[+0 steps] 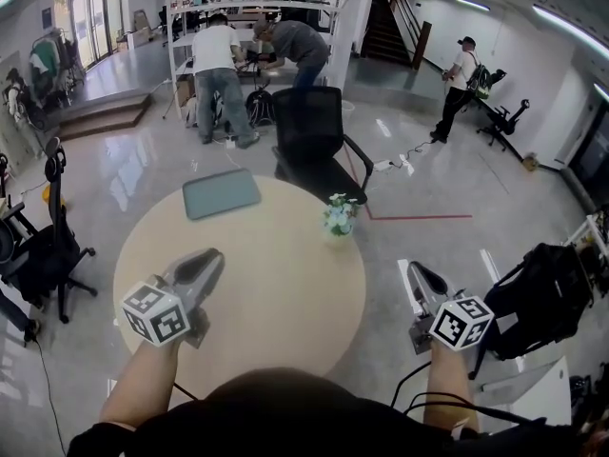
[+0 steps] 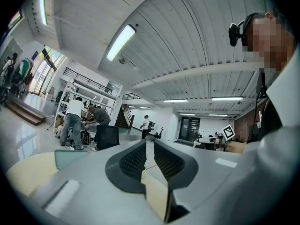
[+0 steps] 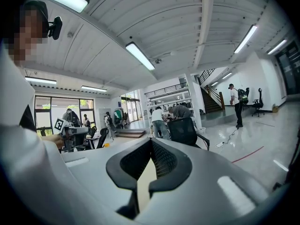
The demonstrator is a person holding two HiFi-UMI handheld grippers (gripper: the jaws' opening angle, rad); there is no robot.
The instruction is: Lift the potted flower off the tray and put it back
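**Jaws empty, potted flower (image 1: 339,215) standing off the tray (image 1: 221,193)**

Nothing sits between either pair of fingers. My left gripper (image 2: 149,142) shows a thin slit between its ribbed pads, so it is barely parted. My right gripper (image 3: 151,140) has its tips pressed together. Both hang at the near side of the round table (image 1: 257,293), the left over the top and the right just beyond the rim.

The potted flower stands upright near the far right edge, on bare tabletop. It is well apart from the grey tray at the far left.

I judge it light and a little top-heavy, with pale blossoms above a small pot. The blooms look soft and would crush. I would close on the pot wall instead, low down and squarely, and gently in case the surface is slick. The pot shows too small to tell its material.
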